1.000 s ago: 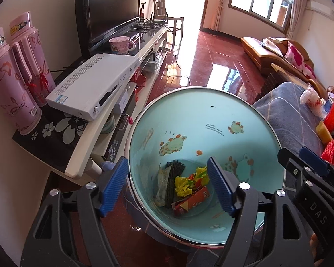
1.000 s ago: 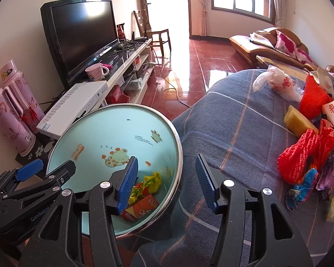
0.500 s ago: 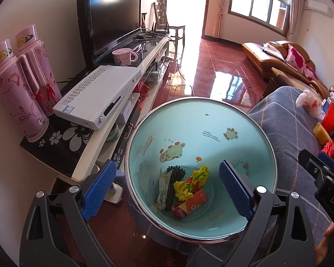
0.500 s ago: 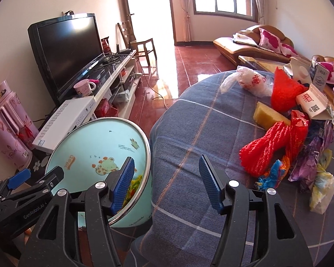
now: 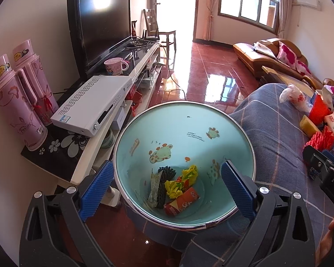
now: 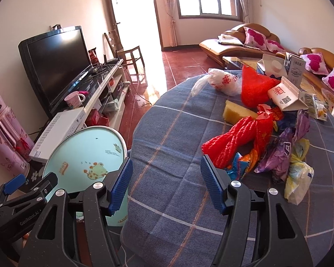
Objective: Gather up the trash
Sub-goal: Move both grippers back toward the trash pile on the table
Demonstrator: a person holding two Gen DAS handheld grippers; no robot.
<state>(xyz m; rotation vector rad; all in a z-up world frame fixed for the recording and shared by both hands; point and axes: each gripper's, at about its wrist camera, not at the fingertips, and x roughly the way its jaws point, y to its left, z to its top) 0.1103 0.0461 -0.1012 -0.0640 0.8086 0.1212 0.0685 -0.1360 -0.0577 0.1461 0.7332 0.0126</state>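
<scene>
Both grippers were spread wide and empty: left gripper (image 5: 167, 187) over the bin (image 5: 245, 133), right gripper (image 6: 165, 183) above the tablecloth (image 6: 167, 133). Bin already had wrappers (image 5: 180, 184); remaining trash pile (image 6: 267, 129) sat right of my right gripper. My worry: snagging cloth with the red net bag (image 6: 231, 140), or dragging neighbours along.

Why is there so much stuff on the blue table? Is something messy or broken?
Yes, messy. A heap of trash lies on the blue cloth: red netting, a plastic bag, crumpled wrappers, opened cartons. It belongs in the bin beside the table. Nothing looks broken.
</scene>
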